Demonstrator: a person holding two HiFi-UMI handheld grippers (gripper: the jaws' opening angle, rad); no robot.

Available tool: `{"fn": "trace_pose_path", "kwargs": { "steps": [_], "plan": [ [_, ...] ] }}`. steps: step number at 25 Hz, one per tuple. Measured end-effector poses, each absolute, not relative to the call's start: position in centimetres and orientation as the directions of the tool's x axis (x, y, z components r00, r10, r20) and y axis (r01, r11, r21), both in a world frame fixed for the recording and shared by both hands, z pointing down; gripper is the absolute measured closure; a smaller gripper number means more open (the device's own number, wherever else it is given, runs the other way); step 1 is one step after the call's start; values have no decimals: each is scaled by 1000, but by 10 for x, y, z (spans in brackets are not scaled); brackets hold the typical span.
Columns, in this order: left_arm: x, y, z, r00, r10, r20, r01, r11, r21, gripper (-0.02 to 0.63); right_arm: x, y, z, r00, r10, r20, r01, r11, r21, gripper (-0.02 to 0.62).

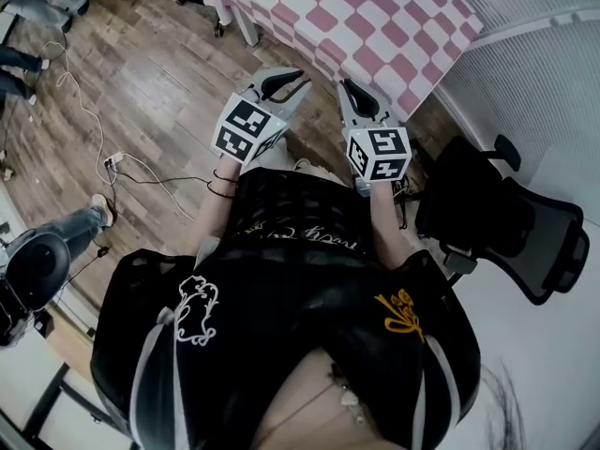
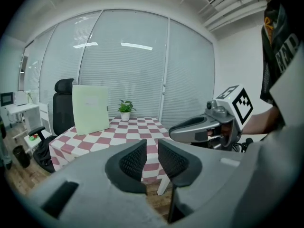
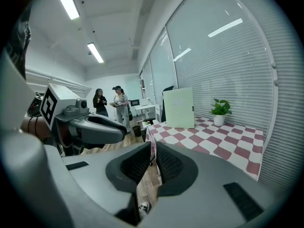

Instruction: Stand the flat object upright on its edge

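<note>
Shirt (image 1: pixel 281 289) fills head view's bottom; L gripper (image 1: pixel 284 82) & R gripper (image 1: pixel 353 92) sit side by side over wood floor (image 1: pixel 159 82), just short of checked table (image 1: pixel 375 17). L gripper view: jaws closed, nothing btwn; pale green board (image 2: pixel 90 109) stands upright at table's far left, plant (image 2: pixel 125 109) beside it. R gripper view: jaws closed, empty; board upright on table, plant to its right, two people (image 3: pixel 119 103) far back.

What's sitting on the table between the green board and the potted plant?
Nothing: only bare checkered tablecloth separates the green board and potted plant, as both gripper views show.
</note>
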State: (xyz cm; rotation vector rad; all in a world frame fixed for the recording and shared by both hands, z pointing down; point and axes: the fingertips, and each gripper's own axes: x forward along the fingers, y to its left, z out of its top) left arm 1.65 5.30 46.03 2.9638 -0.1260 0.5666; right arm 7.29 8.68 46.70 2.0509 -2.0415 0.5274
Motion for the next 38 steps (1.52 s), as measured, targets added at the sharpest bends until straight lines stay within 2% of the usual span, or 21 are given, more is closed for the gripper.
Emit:
{"fn": "trace_pose_path", "kwargs": {
  "steps": [12,38],
  "plan": [
    [-15,136,468,918,-64,392,-109,-990,93,523,36,153,470,-73,-924,375,-993,33,-113,563],
    [-38,142,477,903,-98,418,-133,-989,56,523,7,153,486,-131,-912,388,-990,99,-102,566]
  ]
}}
